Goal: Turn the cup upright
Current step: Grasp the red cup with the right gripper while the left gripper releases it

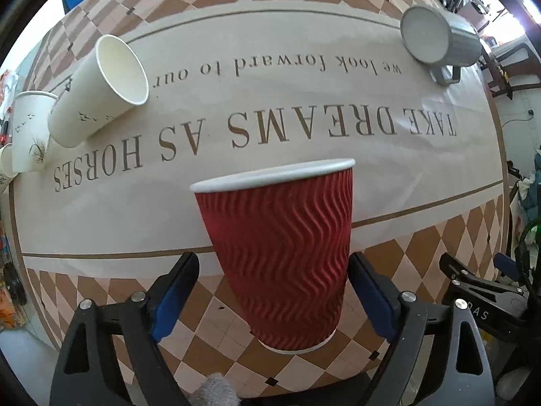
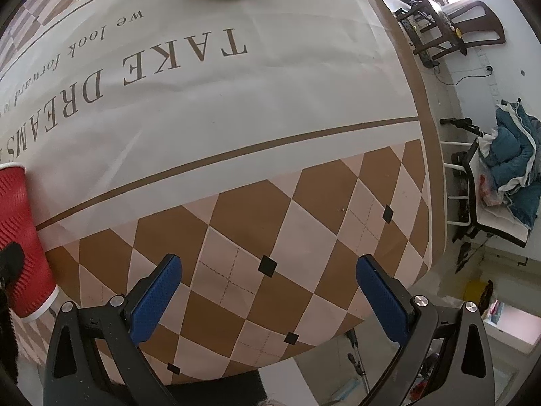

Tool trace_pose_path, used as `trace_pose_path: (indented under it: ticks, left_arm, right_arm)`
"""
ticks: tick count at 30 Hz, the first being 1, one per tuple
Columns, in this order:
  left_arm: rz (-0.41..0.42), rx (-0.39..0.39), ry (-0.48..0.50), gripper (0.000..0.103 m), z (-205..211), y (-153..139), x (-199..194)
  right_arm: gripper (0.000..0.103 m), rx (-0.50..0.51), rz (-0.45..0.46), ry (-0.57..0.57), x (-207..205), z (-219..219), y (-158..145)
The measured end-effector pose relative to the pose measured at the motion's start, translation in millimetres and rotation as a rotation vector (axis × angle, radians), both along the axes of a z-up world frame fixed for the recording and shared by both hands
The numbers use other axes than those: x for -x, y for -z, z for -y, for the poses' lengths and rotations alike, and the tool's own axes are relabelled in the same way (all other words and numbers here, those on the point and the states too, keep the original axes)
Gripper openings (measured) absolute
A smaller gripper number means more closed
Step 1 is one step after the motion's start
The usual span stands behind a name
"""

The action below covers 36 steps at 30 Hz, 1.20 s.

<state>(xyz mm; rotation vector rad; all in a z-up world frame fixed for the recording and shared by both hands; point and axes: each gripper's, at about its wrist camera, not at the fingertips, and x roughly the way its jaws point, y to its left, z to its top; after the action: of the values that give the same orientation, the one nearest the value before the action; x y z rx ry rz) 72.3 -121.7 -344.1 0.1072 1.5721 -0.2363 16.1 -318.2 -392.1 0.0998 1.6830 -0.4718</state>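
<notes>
**Red cup stands upright between your left tongs**

The red ribbed paper cup point(image 1: 280, 253) stands upright on the counter point(image 1: 304, 108), rim up, between the fingers of your left tongs point(image 1: 274, 291). These tongs are wide and their blue pads point(image 1: 170, 301) do not touch the cup. Your right tongs point(image 2: 267, 301) are also wide and hold nothing. A white paper cup point(image 1: 98, 91) and a grey mug point(image 1: 439, 37) lie on their sides.

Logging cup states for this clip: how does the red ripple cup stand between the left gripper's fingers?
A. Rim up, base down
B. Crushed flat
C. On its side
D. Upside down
A: the red ripple cup shows its white rim on top, narrow base below.
</notes>
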Motion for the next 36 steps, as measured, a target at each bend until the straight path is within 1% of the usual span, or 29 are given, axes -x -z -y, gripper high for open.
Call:
trace_pose_path:
  ticks: [1,2,7,10,12,13,15,17,19,23,24,27,28,30,32,36]
  left_arm:
    - [0.007,0.002,-0.002,0.092,-2,-3,1]
    - [0.015,0.005,-0.006,0.096,-3,-5,1]
    - [0.057,0.022,-0.037,0.097,-18,-25,0]
    - [0.112,0.050,-0.070,0.097,-34,-46,3]
    - [0.171,0.049,-0.098,0.103,-49,-62,6]
    - [0.198,0.050,-0.110,0.103,-55,-70,5]
    - [0.260,0.021,-0.133,0.103,-72,-86,1]
    - [0.299,-0.016,-0.147,0.103,-86,-96,-3]
    - [0.316,-0.061,-0.161,0.103,-105,-99,-2]
    - [0.305,-0.132,-0.198,0.103,-145,-94,7]
    - [0.294,-0.145,-0.206,0.103,-148,-88,6]
    - [0.222,-0.200,-0.236,0.103,-167,-60,11]
    - [0.207,-0.212,-0.241,0.102,-170,-54,13]
    - [0.173,-0.225,-0.251,0.102,-180,-36,16]
    - [0.147,-0.232,-0.256,0.102,-185,-23,19]
    - [0.110,-0.226,-0.274,0.102,-188,-4,20]
  right_arm:
    - [0.103,-0.001,0.002,0.001,0,1,-1]
    - [0.103,-0.004,0.005,0.003,0,4,-2]
    - [0.103,-0.010,0.023,0.005,1,8,-14]
    - [0.103,-0.018,0.039,0.008,2,9,-23]
    - [0.103,-0.028,0.052,0.009,2,8,-30]
    - [0.103,-0.034,0.057,0.008,2,7,-32]
    - [0.103,-0.051,0.072,0.004,1,2,-40]
    - [0.103,-0.083,0.097,0.000,-1,-5,-48]
    - [0.103,-0.118,0.117,-0.011,-6,-15,-56]
    - [0.103,-0.200,0.146,-0.065,-18,-48,-67]
    - [0.103,-0.227,0.148,-0.081,-21,-57,-68]
    - [0.103,-0.303,0.142,-0.132,-32,-85,-70]
    - [0.102,-0.315,0.142,-0.145,-33,-96,-69]
    - [0.100,-0.331,0.139,-0.170,-40,-110,-68]
    - [0.095,-0.337,0.131,-0.188,-46,-121,-65]
    - [0.090,-0.343,0.102,-0.213,-58,-135,-54]
